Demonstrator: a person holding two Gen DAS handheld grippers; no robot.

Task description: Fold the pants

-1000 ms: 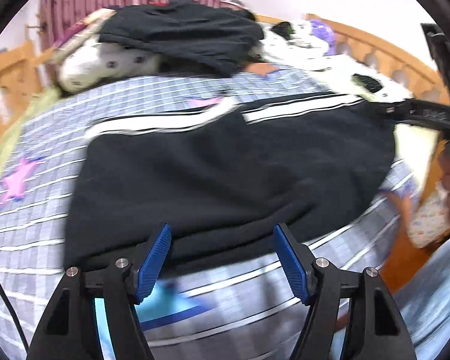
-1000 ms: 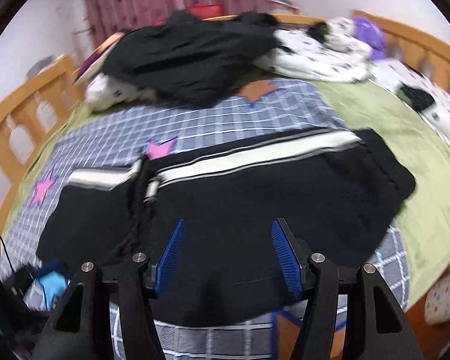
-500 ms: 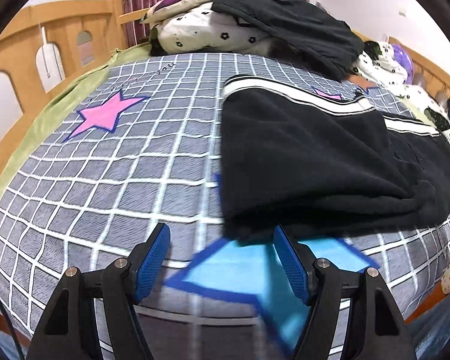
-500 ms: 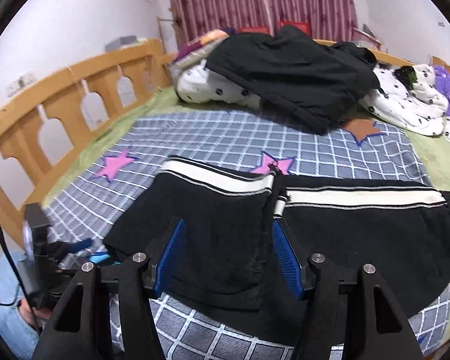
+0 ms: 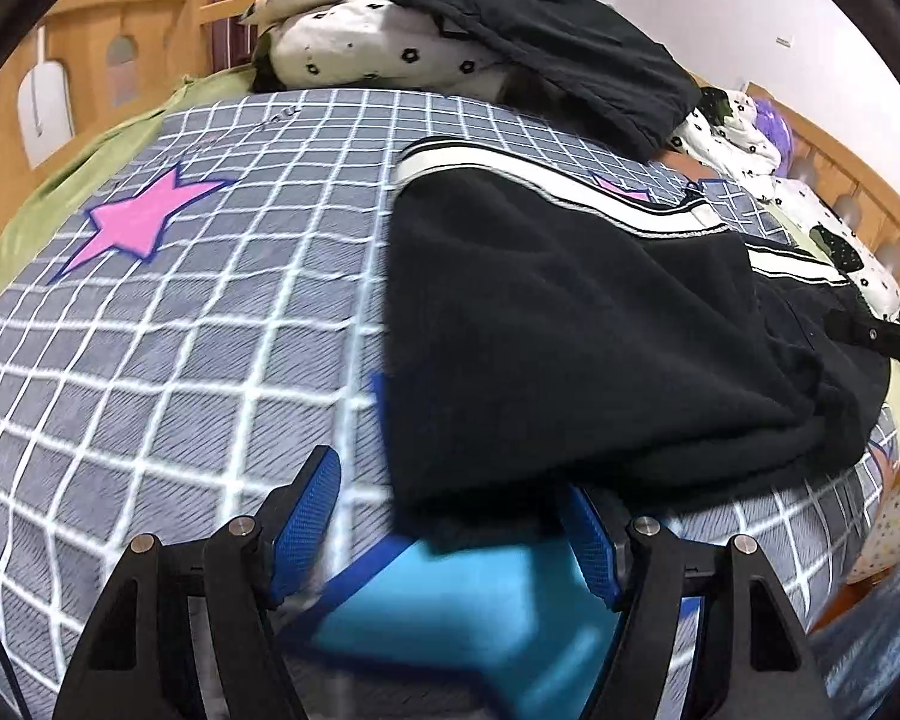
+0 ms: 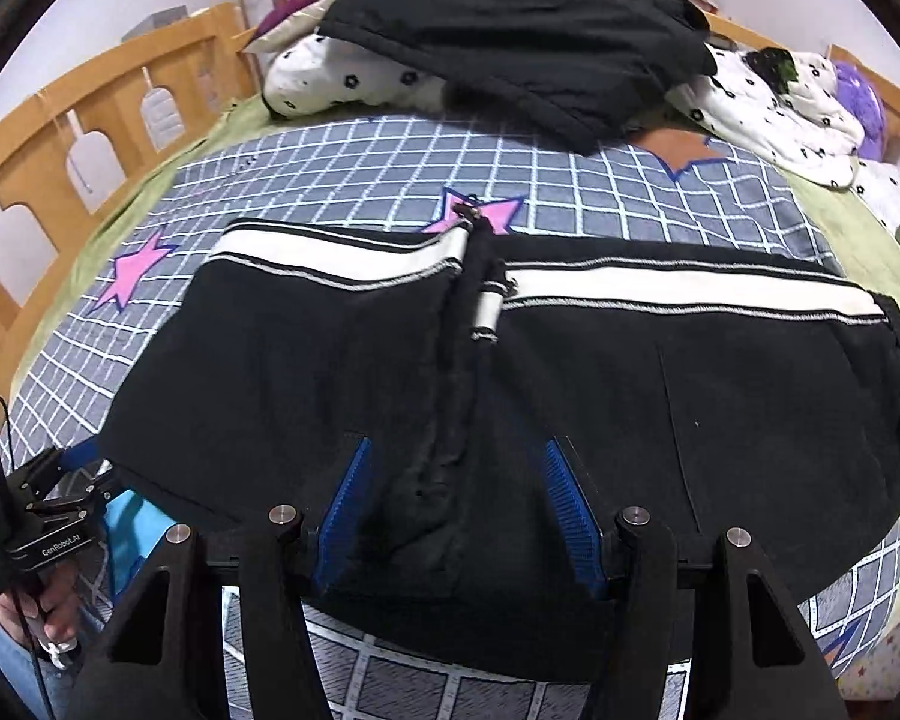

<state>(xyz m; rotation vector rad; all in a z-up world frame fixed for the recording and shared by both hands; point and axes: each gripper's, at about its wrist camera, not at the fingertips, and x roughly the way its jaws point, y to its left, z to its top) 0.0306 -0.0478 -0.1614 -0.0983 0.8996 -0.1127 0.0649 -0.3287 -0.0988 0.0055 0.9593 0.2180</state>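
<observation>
Left wrist: pants point(image 5: 570, 330) corner, left hand-held gripper point(image 5: 450, 516) open; right wrist: drawstring point(image 6: 486, 312), right hand-held gripper point(image 6: 456, 486) open.

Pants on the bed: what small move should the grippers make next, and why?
Probably lower the left gripper onto the pants' near left corner. Its jaws stand open around that edge, nothing pinched, while the right gripper hovers open over the middle fold.

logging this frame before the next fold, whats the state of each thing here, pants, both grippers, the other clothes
pants: lying on the checked bedspread, one end folded over the middle, white stripe up
left gripper: open, at the pants' near corner, nothing pinched
right gripper: open, over the fold's raised edge, not clamped
black garment: heaped on the spotted bedding, unfolded
</observation>
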